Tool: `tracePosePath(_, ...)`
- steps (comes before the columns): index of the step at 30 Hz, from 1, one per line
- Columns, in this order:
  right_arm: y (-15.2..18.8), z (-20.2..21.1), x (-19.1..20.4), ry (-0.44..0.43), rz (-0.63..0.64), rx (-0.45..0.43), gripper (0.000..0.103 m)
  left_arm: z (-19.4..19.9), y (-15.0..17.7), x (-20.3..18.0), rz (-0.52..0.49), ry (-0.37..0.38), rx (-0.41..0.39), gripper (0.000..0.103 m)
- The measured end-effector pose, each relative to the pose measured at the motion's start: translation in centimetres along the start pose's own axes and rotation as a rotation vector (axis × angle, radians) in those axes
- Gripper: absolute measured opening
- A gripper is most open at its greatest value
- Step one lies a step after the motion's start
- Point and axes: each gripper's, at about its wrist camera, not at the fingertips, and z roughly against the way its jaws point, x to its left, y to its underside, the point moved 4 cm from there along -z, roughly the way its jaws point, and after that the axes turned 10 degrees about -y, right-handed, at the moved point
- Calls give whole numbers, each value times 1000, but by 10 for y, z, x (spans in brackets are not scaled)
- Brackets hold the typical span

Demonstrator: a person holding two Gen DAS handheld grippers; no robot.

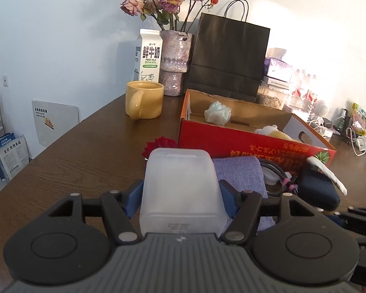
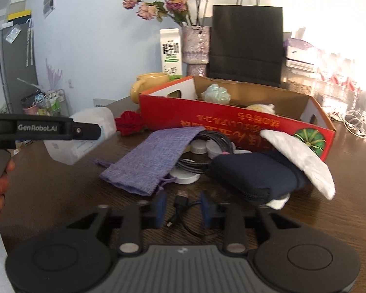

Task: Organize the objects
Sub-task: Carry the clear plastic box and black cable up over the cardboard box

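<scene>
Frosted translucent plastic box [image 1: 181, 190], pinched between the left gripper [image 1: 181, 196] jaws low in the frame, points toward the red cardboard tray [image 1: 231, 144], likely its destination, while the right gripper [image 2: 183, 210] jaws stand spread around a black USB cable [image 2: 181, 199] on the bench [image 2: 61, 195].

A frosted white plastic container [image 1: 180, 190] sits upright between the left gripper's blue pads. In the right wrist view, a black USB cable [image 2: 183, 210] lies loose on the table at six o'clock of the lilac pouch [image 2: 151, 158], the navy zip case [image 2: 253, 178] at its three o'clock.
</scene>
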Motion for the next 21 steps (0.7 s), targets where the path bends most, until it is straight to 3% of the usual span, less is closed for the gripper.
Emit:
tracePosePath(4, 2, -15, 1, 4, 0, 59, 29, 2, 3, 2, -1, 6, 4, 67)
tracePosePath(7, 2, -14, 3, -4, 1, 53, 12, 3, 3, 4, 3, 9, 6, 67)
tracePosePath(21, -9, 29, 12, -22, 8, -79, 11, 18, -2, 1, 2, 51, -33, 67)
